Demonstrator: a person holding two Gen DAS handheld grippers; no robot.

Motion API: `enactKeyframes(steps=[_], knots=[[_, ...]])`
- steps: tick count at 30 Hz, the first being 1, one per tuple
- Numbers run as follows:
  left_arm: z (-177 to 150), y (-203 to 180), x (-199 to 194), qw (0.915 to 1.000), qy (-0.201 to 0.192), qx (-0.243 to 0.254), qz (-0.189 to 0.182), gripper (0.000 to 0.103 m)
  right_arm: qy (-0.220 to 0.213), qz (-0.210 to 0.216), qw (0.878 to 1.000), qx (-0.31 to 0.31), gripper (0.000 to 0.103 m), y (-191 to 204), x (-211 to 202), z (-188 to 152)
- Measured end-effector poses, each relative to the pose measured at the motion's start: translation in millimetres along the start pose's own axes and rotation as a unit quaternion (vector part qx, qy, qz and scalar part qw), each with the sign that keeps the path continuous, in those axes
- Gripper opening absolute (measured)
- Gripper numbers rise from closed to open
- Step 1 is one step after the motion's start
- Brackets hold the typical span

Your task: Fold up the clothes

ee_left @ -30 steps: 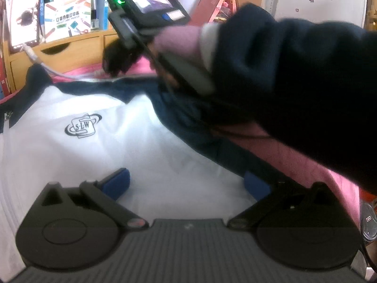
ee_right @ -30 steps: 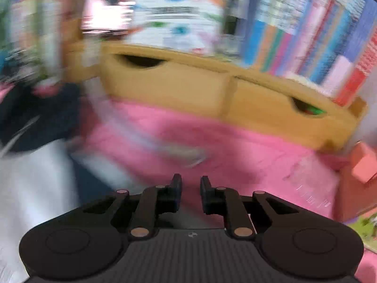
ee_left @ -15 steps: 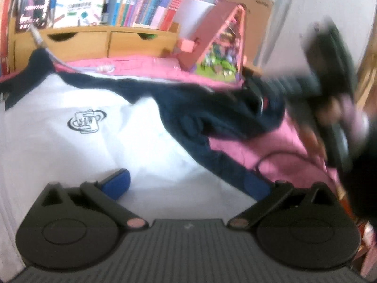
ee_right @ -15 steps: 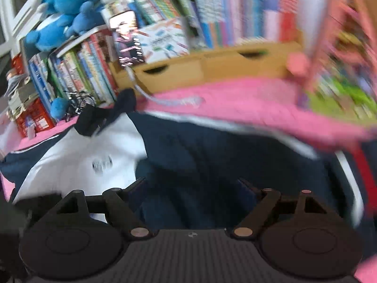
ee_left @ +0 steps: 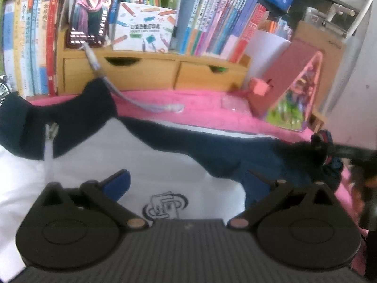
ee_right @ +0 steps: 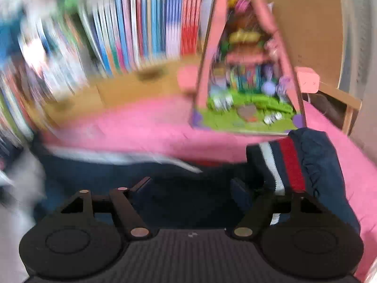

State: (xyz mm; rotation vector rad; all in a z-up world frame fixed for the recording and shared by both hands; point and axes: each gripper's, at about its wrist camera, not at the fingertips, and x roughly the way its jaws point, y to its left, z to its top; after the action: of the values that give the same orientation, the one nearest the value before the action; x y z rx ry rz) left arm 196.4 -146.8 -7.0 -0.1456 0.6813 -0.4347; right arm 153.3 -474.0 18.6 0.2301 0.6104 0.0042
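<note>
Left wrist view, left to right: books [ee_left: 30, 44] are standing at the far left, partly cut off by the frame edge. A phone [ee_left: 90, 14] is leaning on the wooden drawer shelf [ee_left: 153, 70], and its cable [ee_left: 132, 99] is trailing down onto the pink cover [ee_left: 207, 110]. The jacket [ee_left: 117, 160] is lying flat on that cover: white body, navy collar at left, zip in the middle, logo [ee_left: 165, 206] partly hidden behind the gripper body. The left gripper [ee_left: 186, 184] is hovering over the white chest panel with its fingers spread wide and nothing between them. Its right fingertip is hard to separate from the navy cloth behind it. The navy sleeve [ee_left: 235, 153] is stretching rightward. The sleeve end at the far right is sitting under a dark blurred shape; I cannot tell what is touching it there. A pink toy house [ee_left: 297, 94] is standing behind.

Right wrist view: the left half is smearing heavily with motion blur, so book spines and the jacket's body are unreadable. The right gripper [ee_right: 190, 186] is sitting over the dark sleeve, fingers fairly wide after just opening and easing back slightly. Cloth is lying between them, but the pads are not pressing on it. The striped cuff [ee_right: 289, 162] is lying just right of the right finger, bunched up, and its lower part is being hidden by the gripper body.
</note>
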Motion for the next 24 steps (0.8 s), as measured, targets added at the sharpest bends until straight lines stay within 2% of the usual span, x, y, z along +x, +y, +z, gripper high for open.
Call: enactKeyframes(steps=[1, 4, 6, 9, 12, 13, 14, 15, 16, 17, 18, 19, 21, 22, 23, 24], knots=[[-2, -1, 2, 1.0, 0.0, 0.001, -0.005, 0.103, -0.018, 0.003, 1.0, 0.004, 0.077, -4, -17, -3], [-5, -4, 12, 0.9999, 0.012, 0.009, -0.009, 0.103, -0.067, -0.075, 0.995, -0.017, 0.085, -10, -56, -23], [-10, -7, 17, 0.9997, 0.018, 0.014, -0.008, 0.103, -0.098, -0.131, 0.986, -0.034, 0.101, -14, -71, -36], [-15, -11, 23, 0.9994, 0.025, 0.023, -0.006, 0.103, -0.072, -0.159, 0.982, -0.07, 0.103, -23, -50, -43], [-17, -16, 24, 0.9988, 0.027, 0.04, -0.006, 0.103, -0.013, -0.159, 0.984, -0.085, 0.103, -30, -7, -36], [-18, -18, 25, 0.9985, 0.028, 0.046, -0.006, 0.103, 0.002, -0.161, 0.984, -0.077, 0.099, -33, 7, -32], [-19, -20, 26, 0.998, 0.031, 0.054, -0.006, 0.103, 0.018, -0.165, 0.984, -0.061, 0.064, -39, 22, -24], [-20, -21, 27, 0.9975, 0.033, 0.063, -0.005, 0.103, 0.022, -0.18, 0.982, -0.048, 0.054, -41, 32, -15], [-21, -23, 28, 0.9969, 0.034, 0.071, -0.004, 0.103, 0.01, -0.198, 0.979, -0.046, 0.05, -41, 36, -7], [-22, -24, 28, 0.9963, 0.035, 0.078, -0.003, 0.103, -0.021, -0.213, 0.975, -0.062, 0.035, -37, 35, 0], [-23, -25, 28, 0.9958, 0.034, 0.084, -0.005, 0.103, -0.075, -0.237, 0.964, -0.091, 0.031, -30, 29, 6], [-24, -25, 28, 0.9953, 0.034, 0.09, -0.007, 0.103, -0.13, -0.262, 0.949, -0.12, 0.031, -23, 22, 11], [-25, -26, 31, 0.9945, 0.04, 0.097, -0.009, 0.103, -0.225, -0.271, 0.925, -0.139, 0.04, -23, 11, 13], [-26, -26, 33, 0.994, 0.043, 0.101, -0.01, 0.103, -0.216, -0.277, 0.927, -0.133, 0.044, -28, 14, 18], [-26, -28, 34, 0.9931, 0.043, 0.109, -0.009, 0.103, -0.175, -0.279, 0.937, -0.117, 0.047, -36, 21, 26], [-26, -29, 35, 0.9923, 0.043, 0.116, -0.008, 0.103, -0.124, -0.264, 0.953, -0.077, 0.047, -46, 23, 31]])
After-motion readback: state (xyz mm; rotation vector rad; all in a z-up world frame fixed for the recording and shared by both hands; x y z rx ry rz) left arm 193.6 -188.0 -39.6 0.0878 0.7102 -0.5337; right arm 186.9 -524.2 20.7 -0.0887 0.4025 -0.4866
